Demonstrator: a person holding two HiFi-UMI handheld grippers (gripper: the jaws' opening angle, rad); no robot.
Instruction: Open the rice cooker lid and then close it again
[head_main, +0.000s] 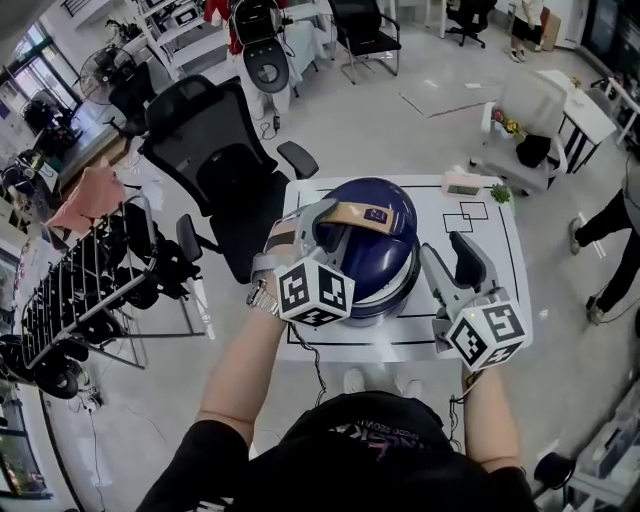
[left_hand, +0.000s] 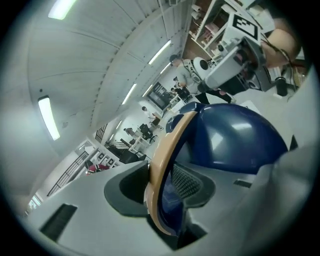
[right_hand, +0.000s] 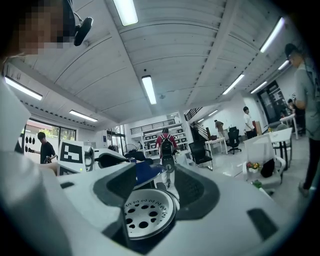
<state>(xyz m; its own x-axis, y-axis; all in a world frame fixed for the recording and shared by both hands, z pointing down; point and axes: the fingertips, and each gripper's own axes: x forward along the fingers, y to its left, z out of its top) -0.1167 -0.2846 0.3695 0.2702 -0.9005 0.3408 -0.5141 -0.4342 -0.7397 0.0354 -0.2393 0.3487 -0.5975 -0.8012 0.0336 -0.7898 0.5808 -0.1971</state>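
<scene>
Reaching in with the left gripper (head_main: 318, 222) at 9 o'clock of the blue rice cooker (head_main: 375, 255), set near the middle of the white table (head_main: 510, 260). Straddles the cooker's tan handle (head_main: 350, 213) with jaws set narrowly apart. Touches the band with one pad and leaves a thin gap toward the other, so not clamped on it. Runs that handle up from the jaws and over the top of the dome. Shows the lid down on the body, as far as the head view tells.

Holds the right gripper (head_main: 445, 245) at 3 o'clock of the cooker, just beside it, pointing toward 12 o'clock. Has those jaws spread wide, pressing on nothing. Shows a white perforated disc (right_hand: 149, 212) low in the gap in the right gripper view; cannot tell what it belongs to.

Places a black office chair (head_main: 215, 165) at 10 o'clock of the table, close against its corner. Sets a small pink box (head_main: 462, 183) at 1 o'clock of the cooker, near the table's far edge.
</scene>
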